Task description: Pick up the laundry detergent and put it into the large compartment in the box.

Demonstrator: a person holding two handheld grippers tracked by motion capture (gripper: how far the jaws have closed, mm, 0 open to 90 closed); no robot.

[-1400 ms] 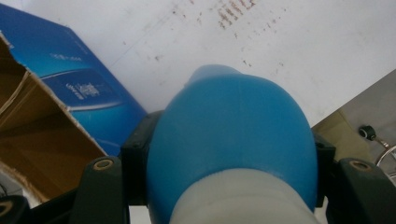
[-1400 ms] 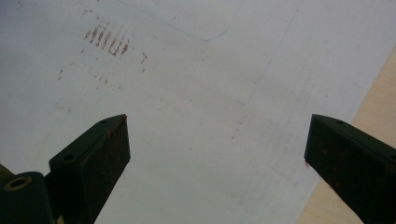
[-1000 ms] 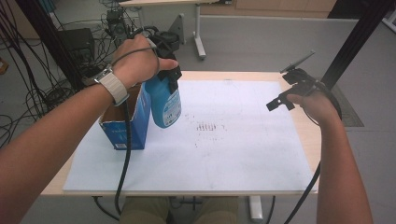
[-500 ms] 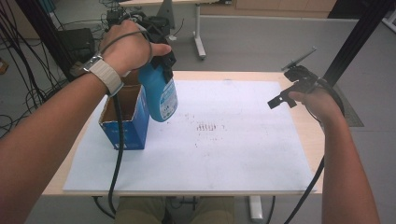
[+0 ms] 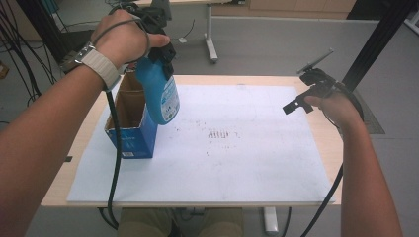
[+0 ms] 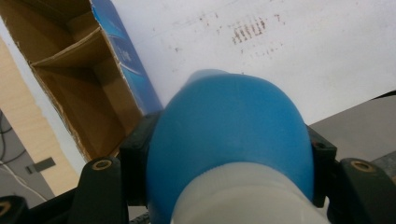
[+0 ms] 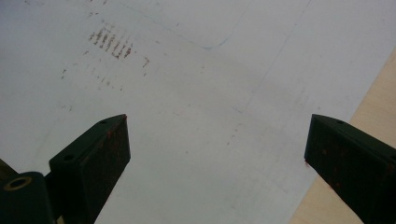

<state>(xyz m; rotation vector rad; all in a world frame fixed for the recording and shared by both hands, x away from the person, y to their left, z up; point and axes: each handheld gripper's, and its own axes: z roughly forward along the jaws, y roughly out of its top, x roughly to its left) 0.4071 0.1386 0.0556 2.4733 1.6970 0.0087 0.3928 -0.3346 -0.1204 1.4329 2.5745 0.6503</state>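
Note:
A blue plastic bottle (image 5: 160, 94) with a label hangs in the air, held at its upper part by my left gripper (image 5: 159, 49). It is above the right edge of an open blue cardboard box (image 5: 129, 123) with a brown inside. In the left gripper view the bottle (image 6: 229, 140) sits squeezed between both black jaws, with the box (image 6: 79, 79) below to the left. My right gripper (image 5: 301, 96) hovers over the right side of the white sheet (image 5: 237, 163); in the right gripper view (image 7: 215, 140) its jaws stand wide apart with nothing between them.
The white sheet covers most of a wooden table (image 5: 64, 177) and carries small brown marks (image 5: 220, 134) near its middle. Cables hang from both grippers. Grey floor, a table leg (image 5: 211, 39) and a black post (image 5: 380, 39) lie beyond the far edge.
My left hand has lifted the bottle up and out of the box, moving a little right. The right hand has stayed where it was.

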